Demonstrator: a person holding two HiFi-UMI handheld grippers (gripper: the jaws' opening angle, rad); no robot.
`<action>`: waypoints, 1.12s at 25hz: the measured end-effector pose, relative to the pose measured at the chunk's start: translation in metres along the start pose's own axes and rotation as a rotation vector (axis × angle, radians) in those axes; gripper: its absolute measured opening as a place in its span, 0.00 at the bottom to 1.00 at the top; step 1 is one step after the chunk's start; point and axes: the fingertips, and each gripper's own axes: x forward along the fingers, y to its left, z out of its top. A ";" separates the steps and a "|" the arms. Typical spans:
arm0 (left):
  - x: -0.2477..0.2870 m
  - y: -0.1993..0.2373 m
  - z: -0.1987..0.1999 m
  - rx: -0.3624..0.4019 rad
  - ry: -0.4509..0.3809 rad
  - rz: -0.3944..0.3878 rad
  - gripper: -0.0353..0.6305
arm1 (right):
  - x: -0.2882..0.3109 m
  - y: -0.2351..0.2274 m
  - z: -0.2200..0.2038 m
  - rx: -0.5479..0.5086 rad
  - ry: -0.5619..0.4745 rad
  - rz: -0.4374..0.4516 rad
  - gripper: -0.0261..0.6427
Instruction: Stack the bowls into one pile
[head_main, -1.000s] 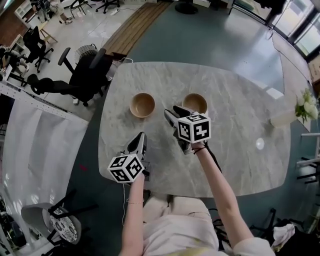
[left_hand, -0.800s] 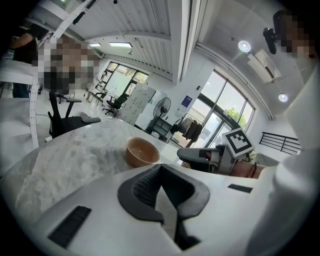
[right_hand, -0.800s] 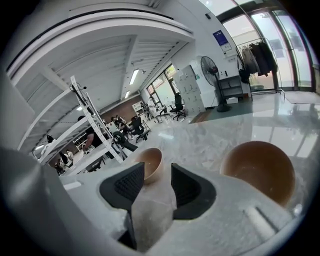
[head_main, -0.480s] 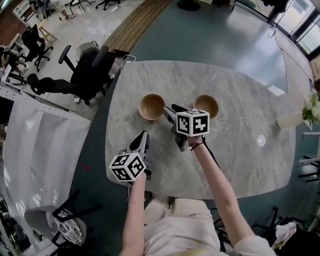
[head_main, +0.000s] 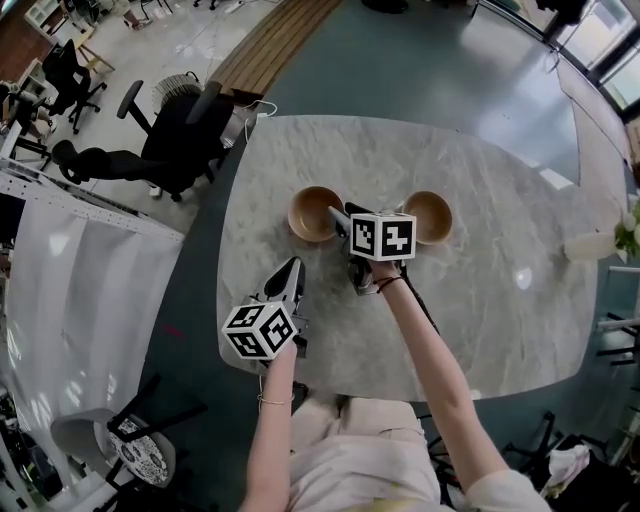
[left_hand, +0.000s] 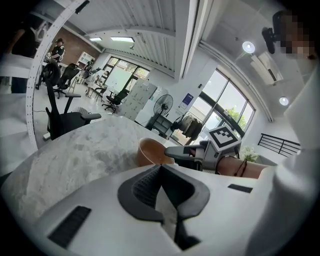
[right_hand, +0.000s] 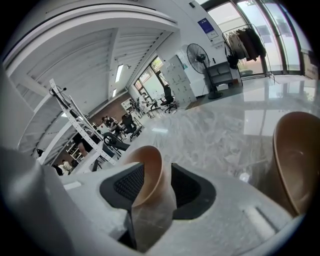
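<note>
Marble table (head_main: 500, 300) carries two wooden bowls set apart: left bowl (head_main: 308, 208), its rim between the parted, unclamped jaws of the right gripper (head_main: 340, 216); right bowl (head_main: 434, 214) untouched; left gripper (head_main: 293, 272) pinched closed, empty, nearer the person.

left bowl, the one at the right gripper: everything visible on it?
The left bowl is round, light brown, wood-like, plain and empty, upright on the marble table. Its thin rim on the side toward the other bowl sits between the right gripper's jaws, one jaw inside, one outside; whether they clamp it can't be told.
</note>
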 end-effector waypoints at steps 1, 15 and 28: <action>0.001 0.001 0.000 -0.002 0.002 -0.001 0.05 | 0.002 -0.001 -0.001 -0.003 0.006 -0.004 0.29; 0.001 0.009 -0.001 -0.019 0.009 -0.004 0.05 | 0.021 -0.007 -0.002 -0.006 0.058 -0.075 0.11; -0.001 -0.010 -0.001 0.005 0.006 -0.033 0.05 | -0.009 -0.003 0.008 -0.005 0.008 -0.054 0.09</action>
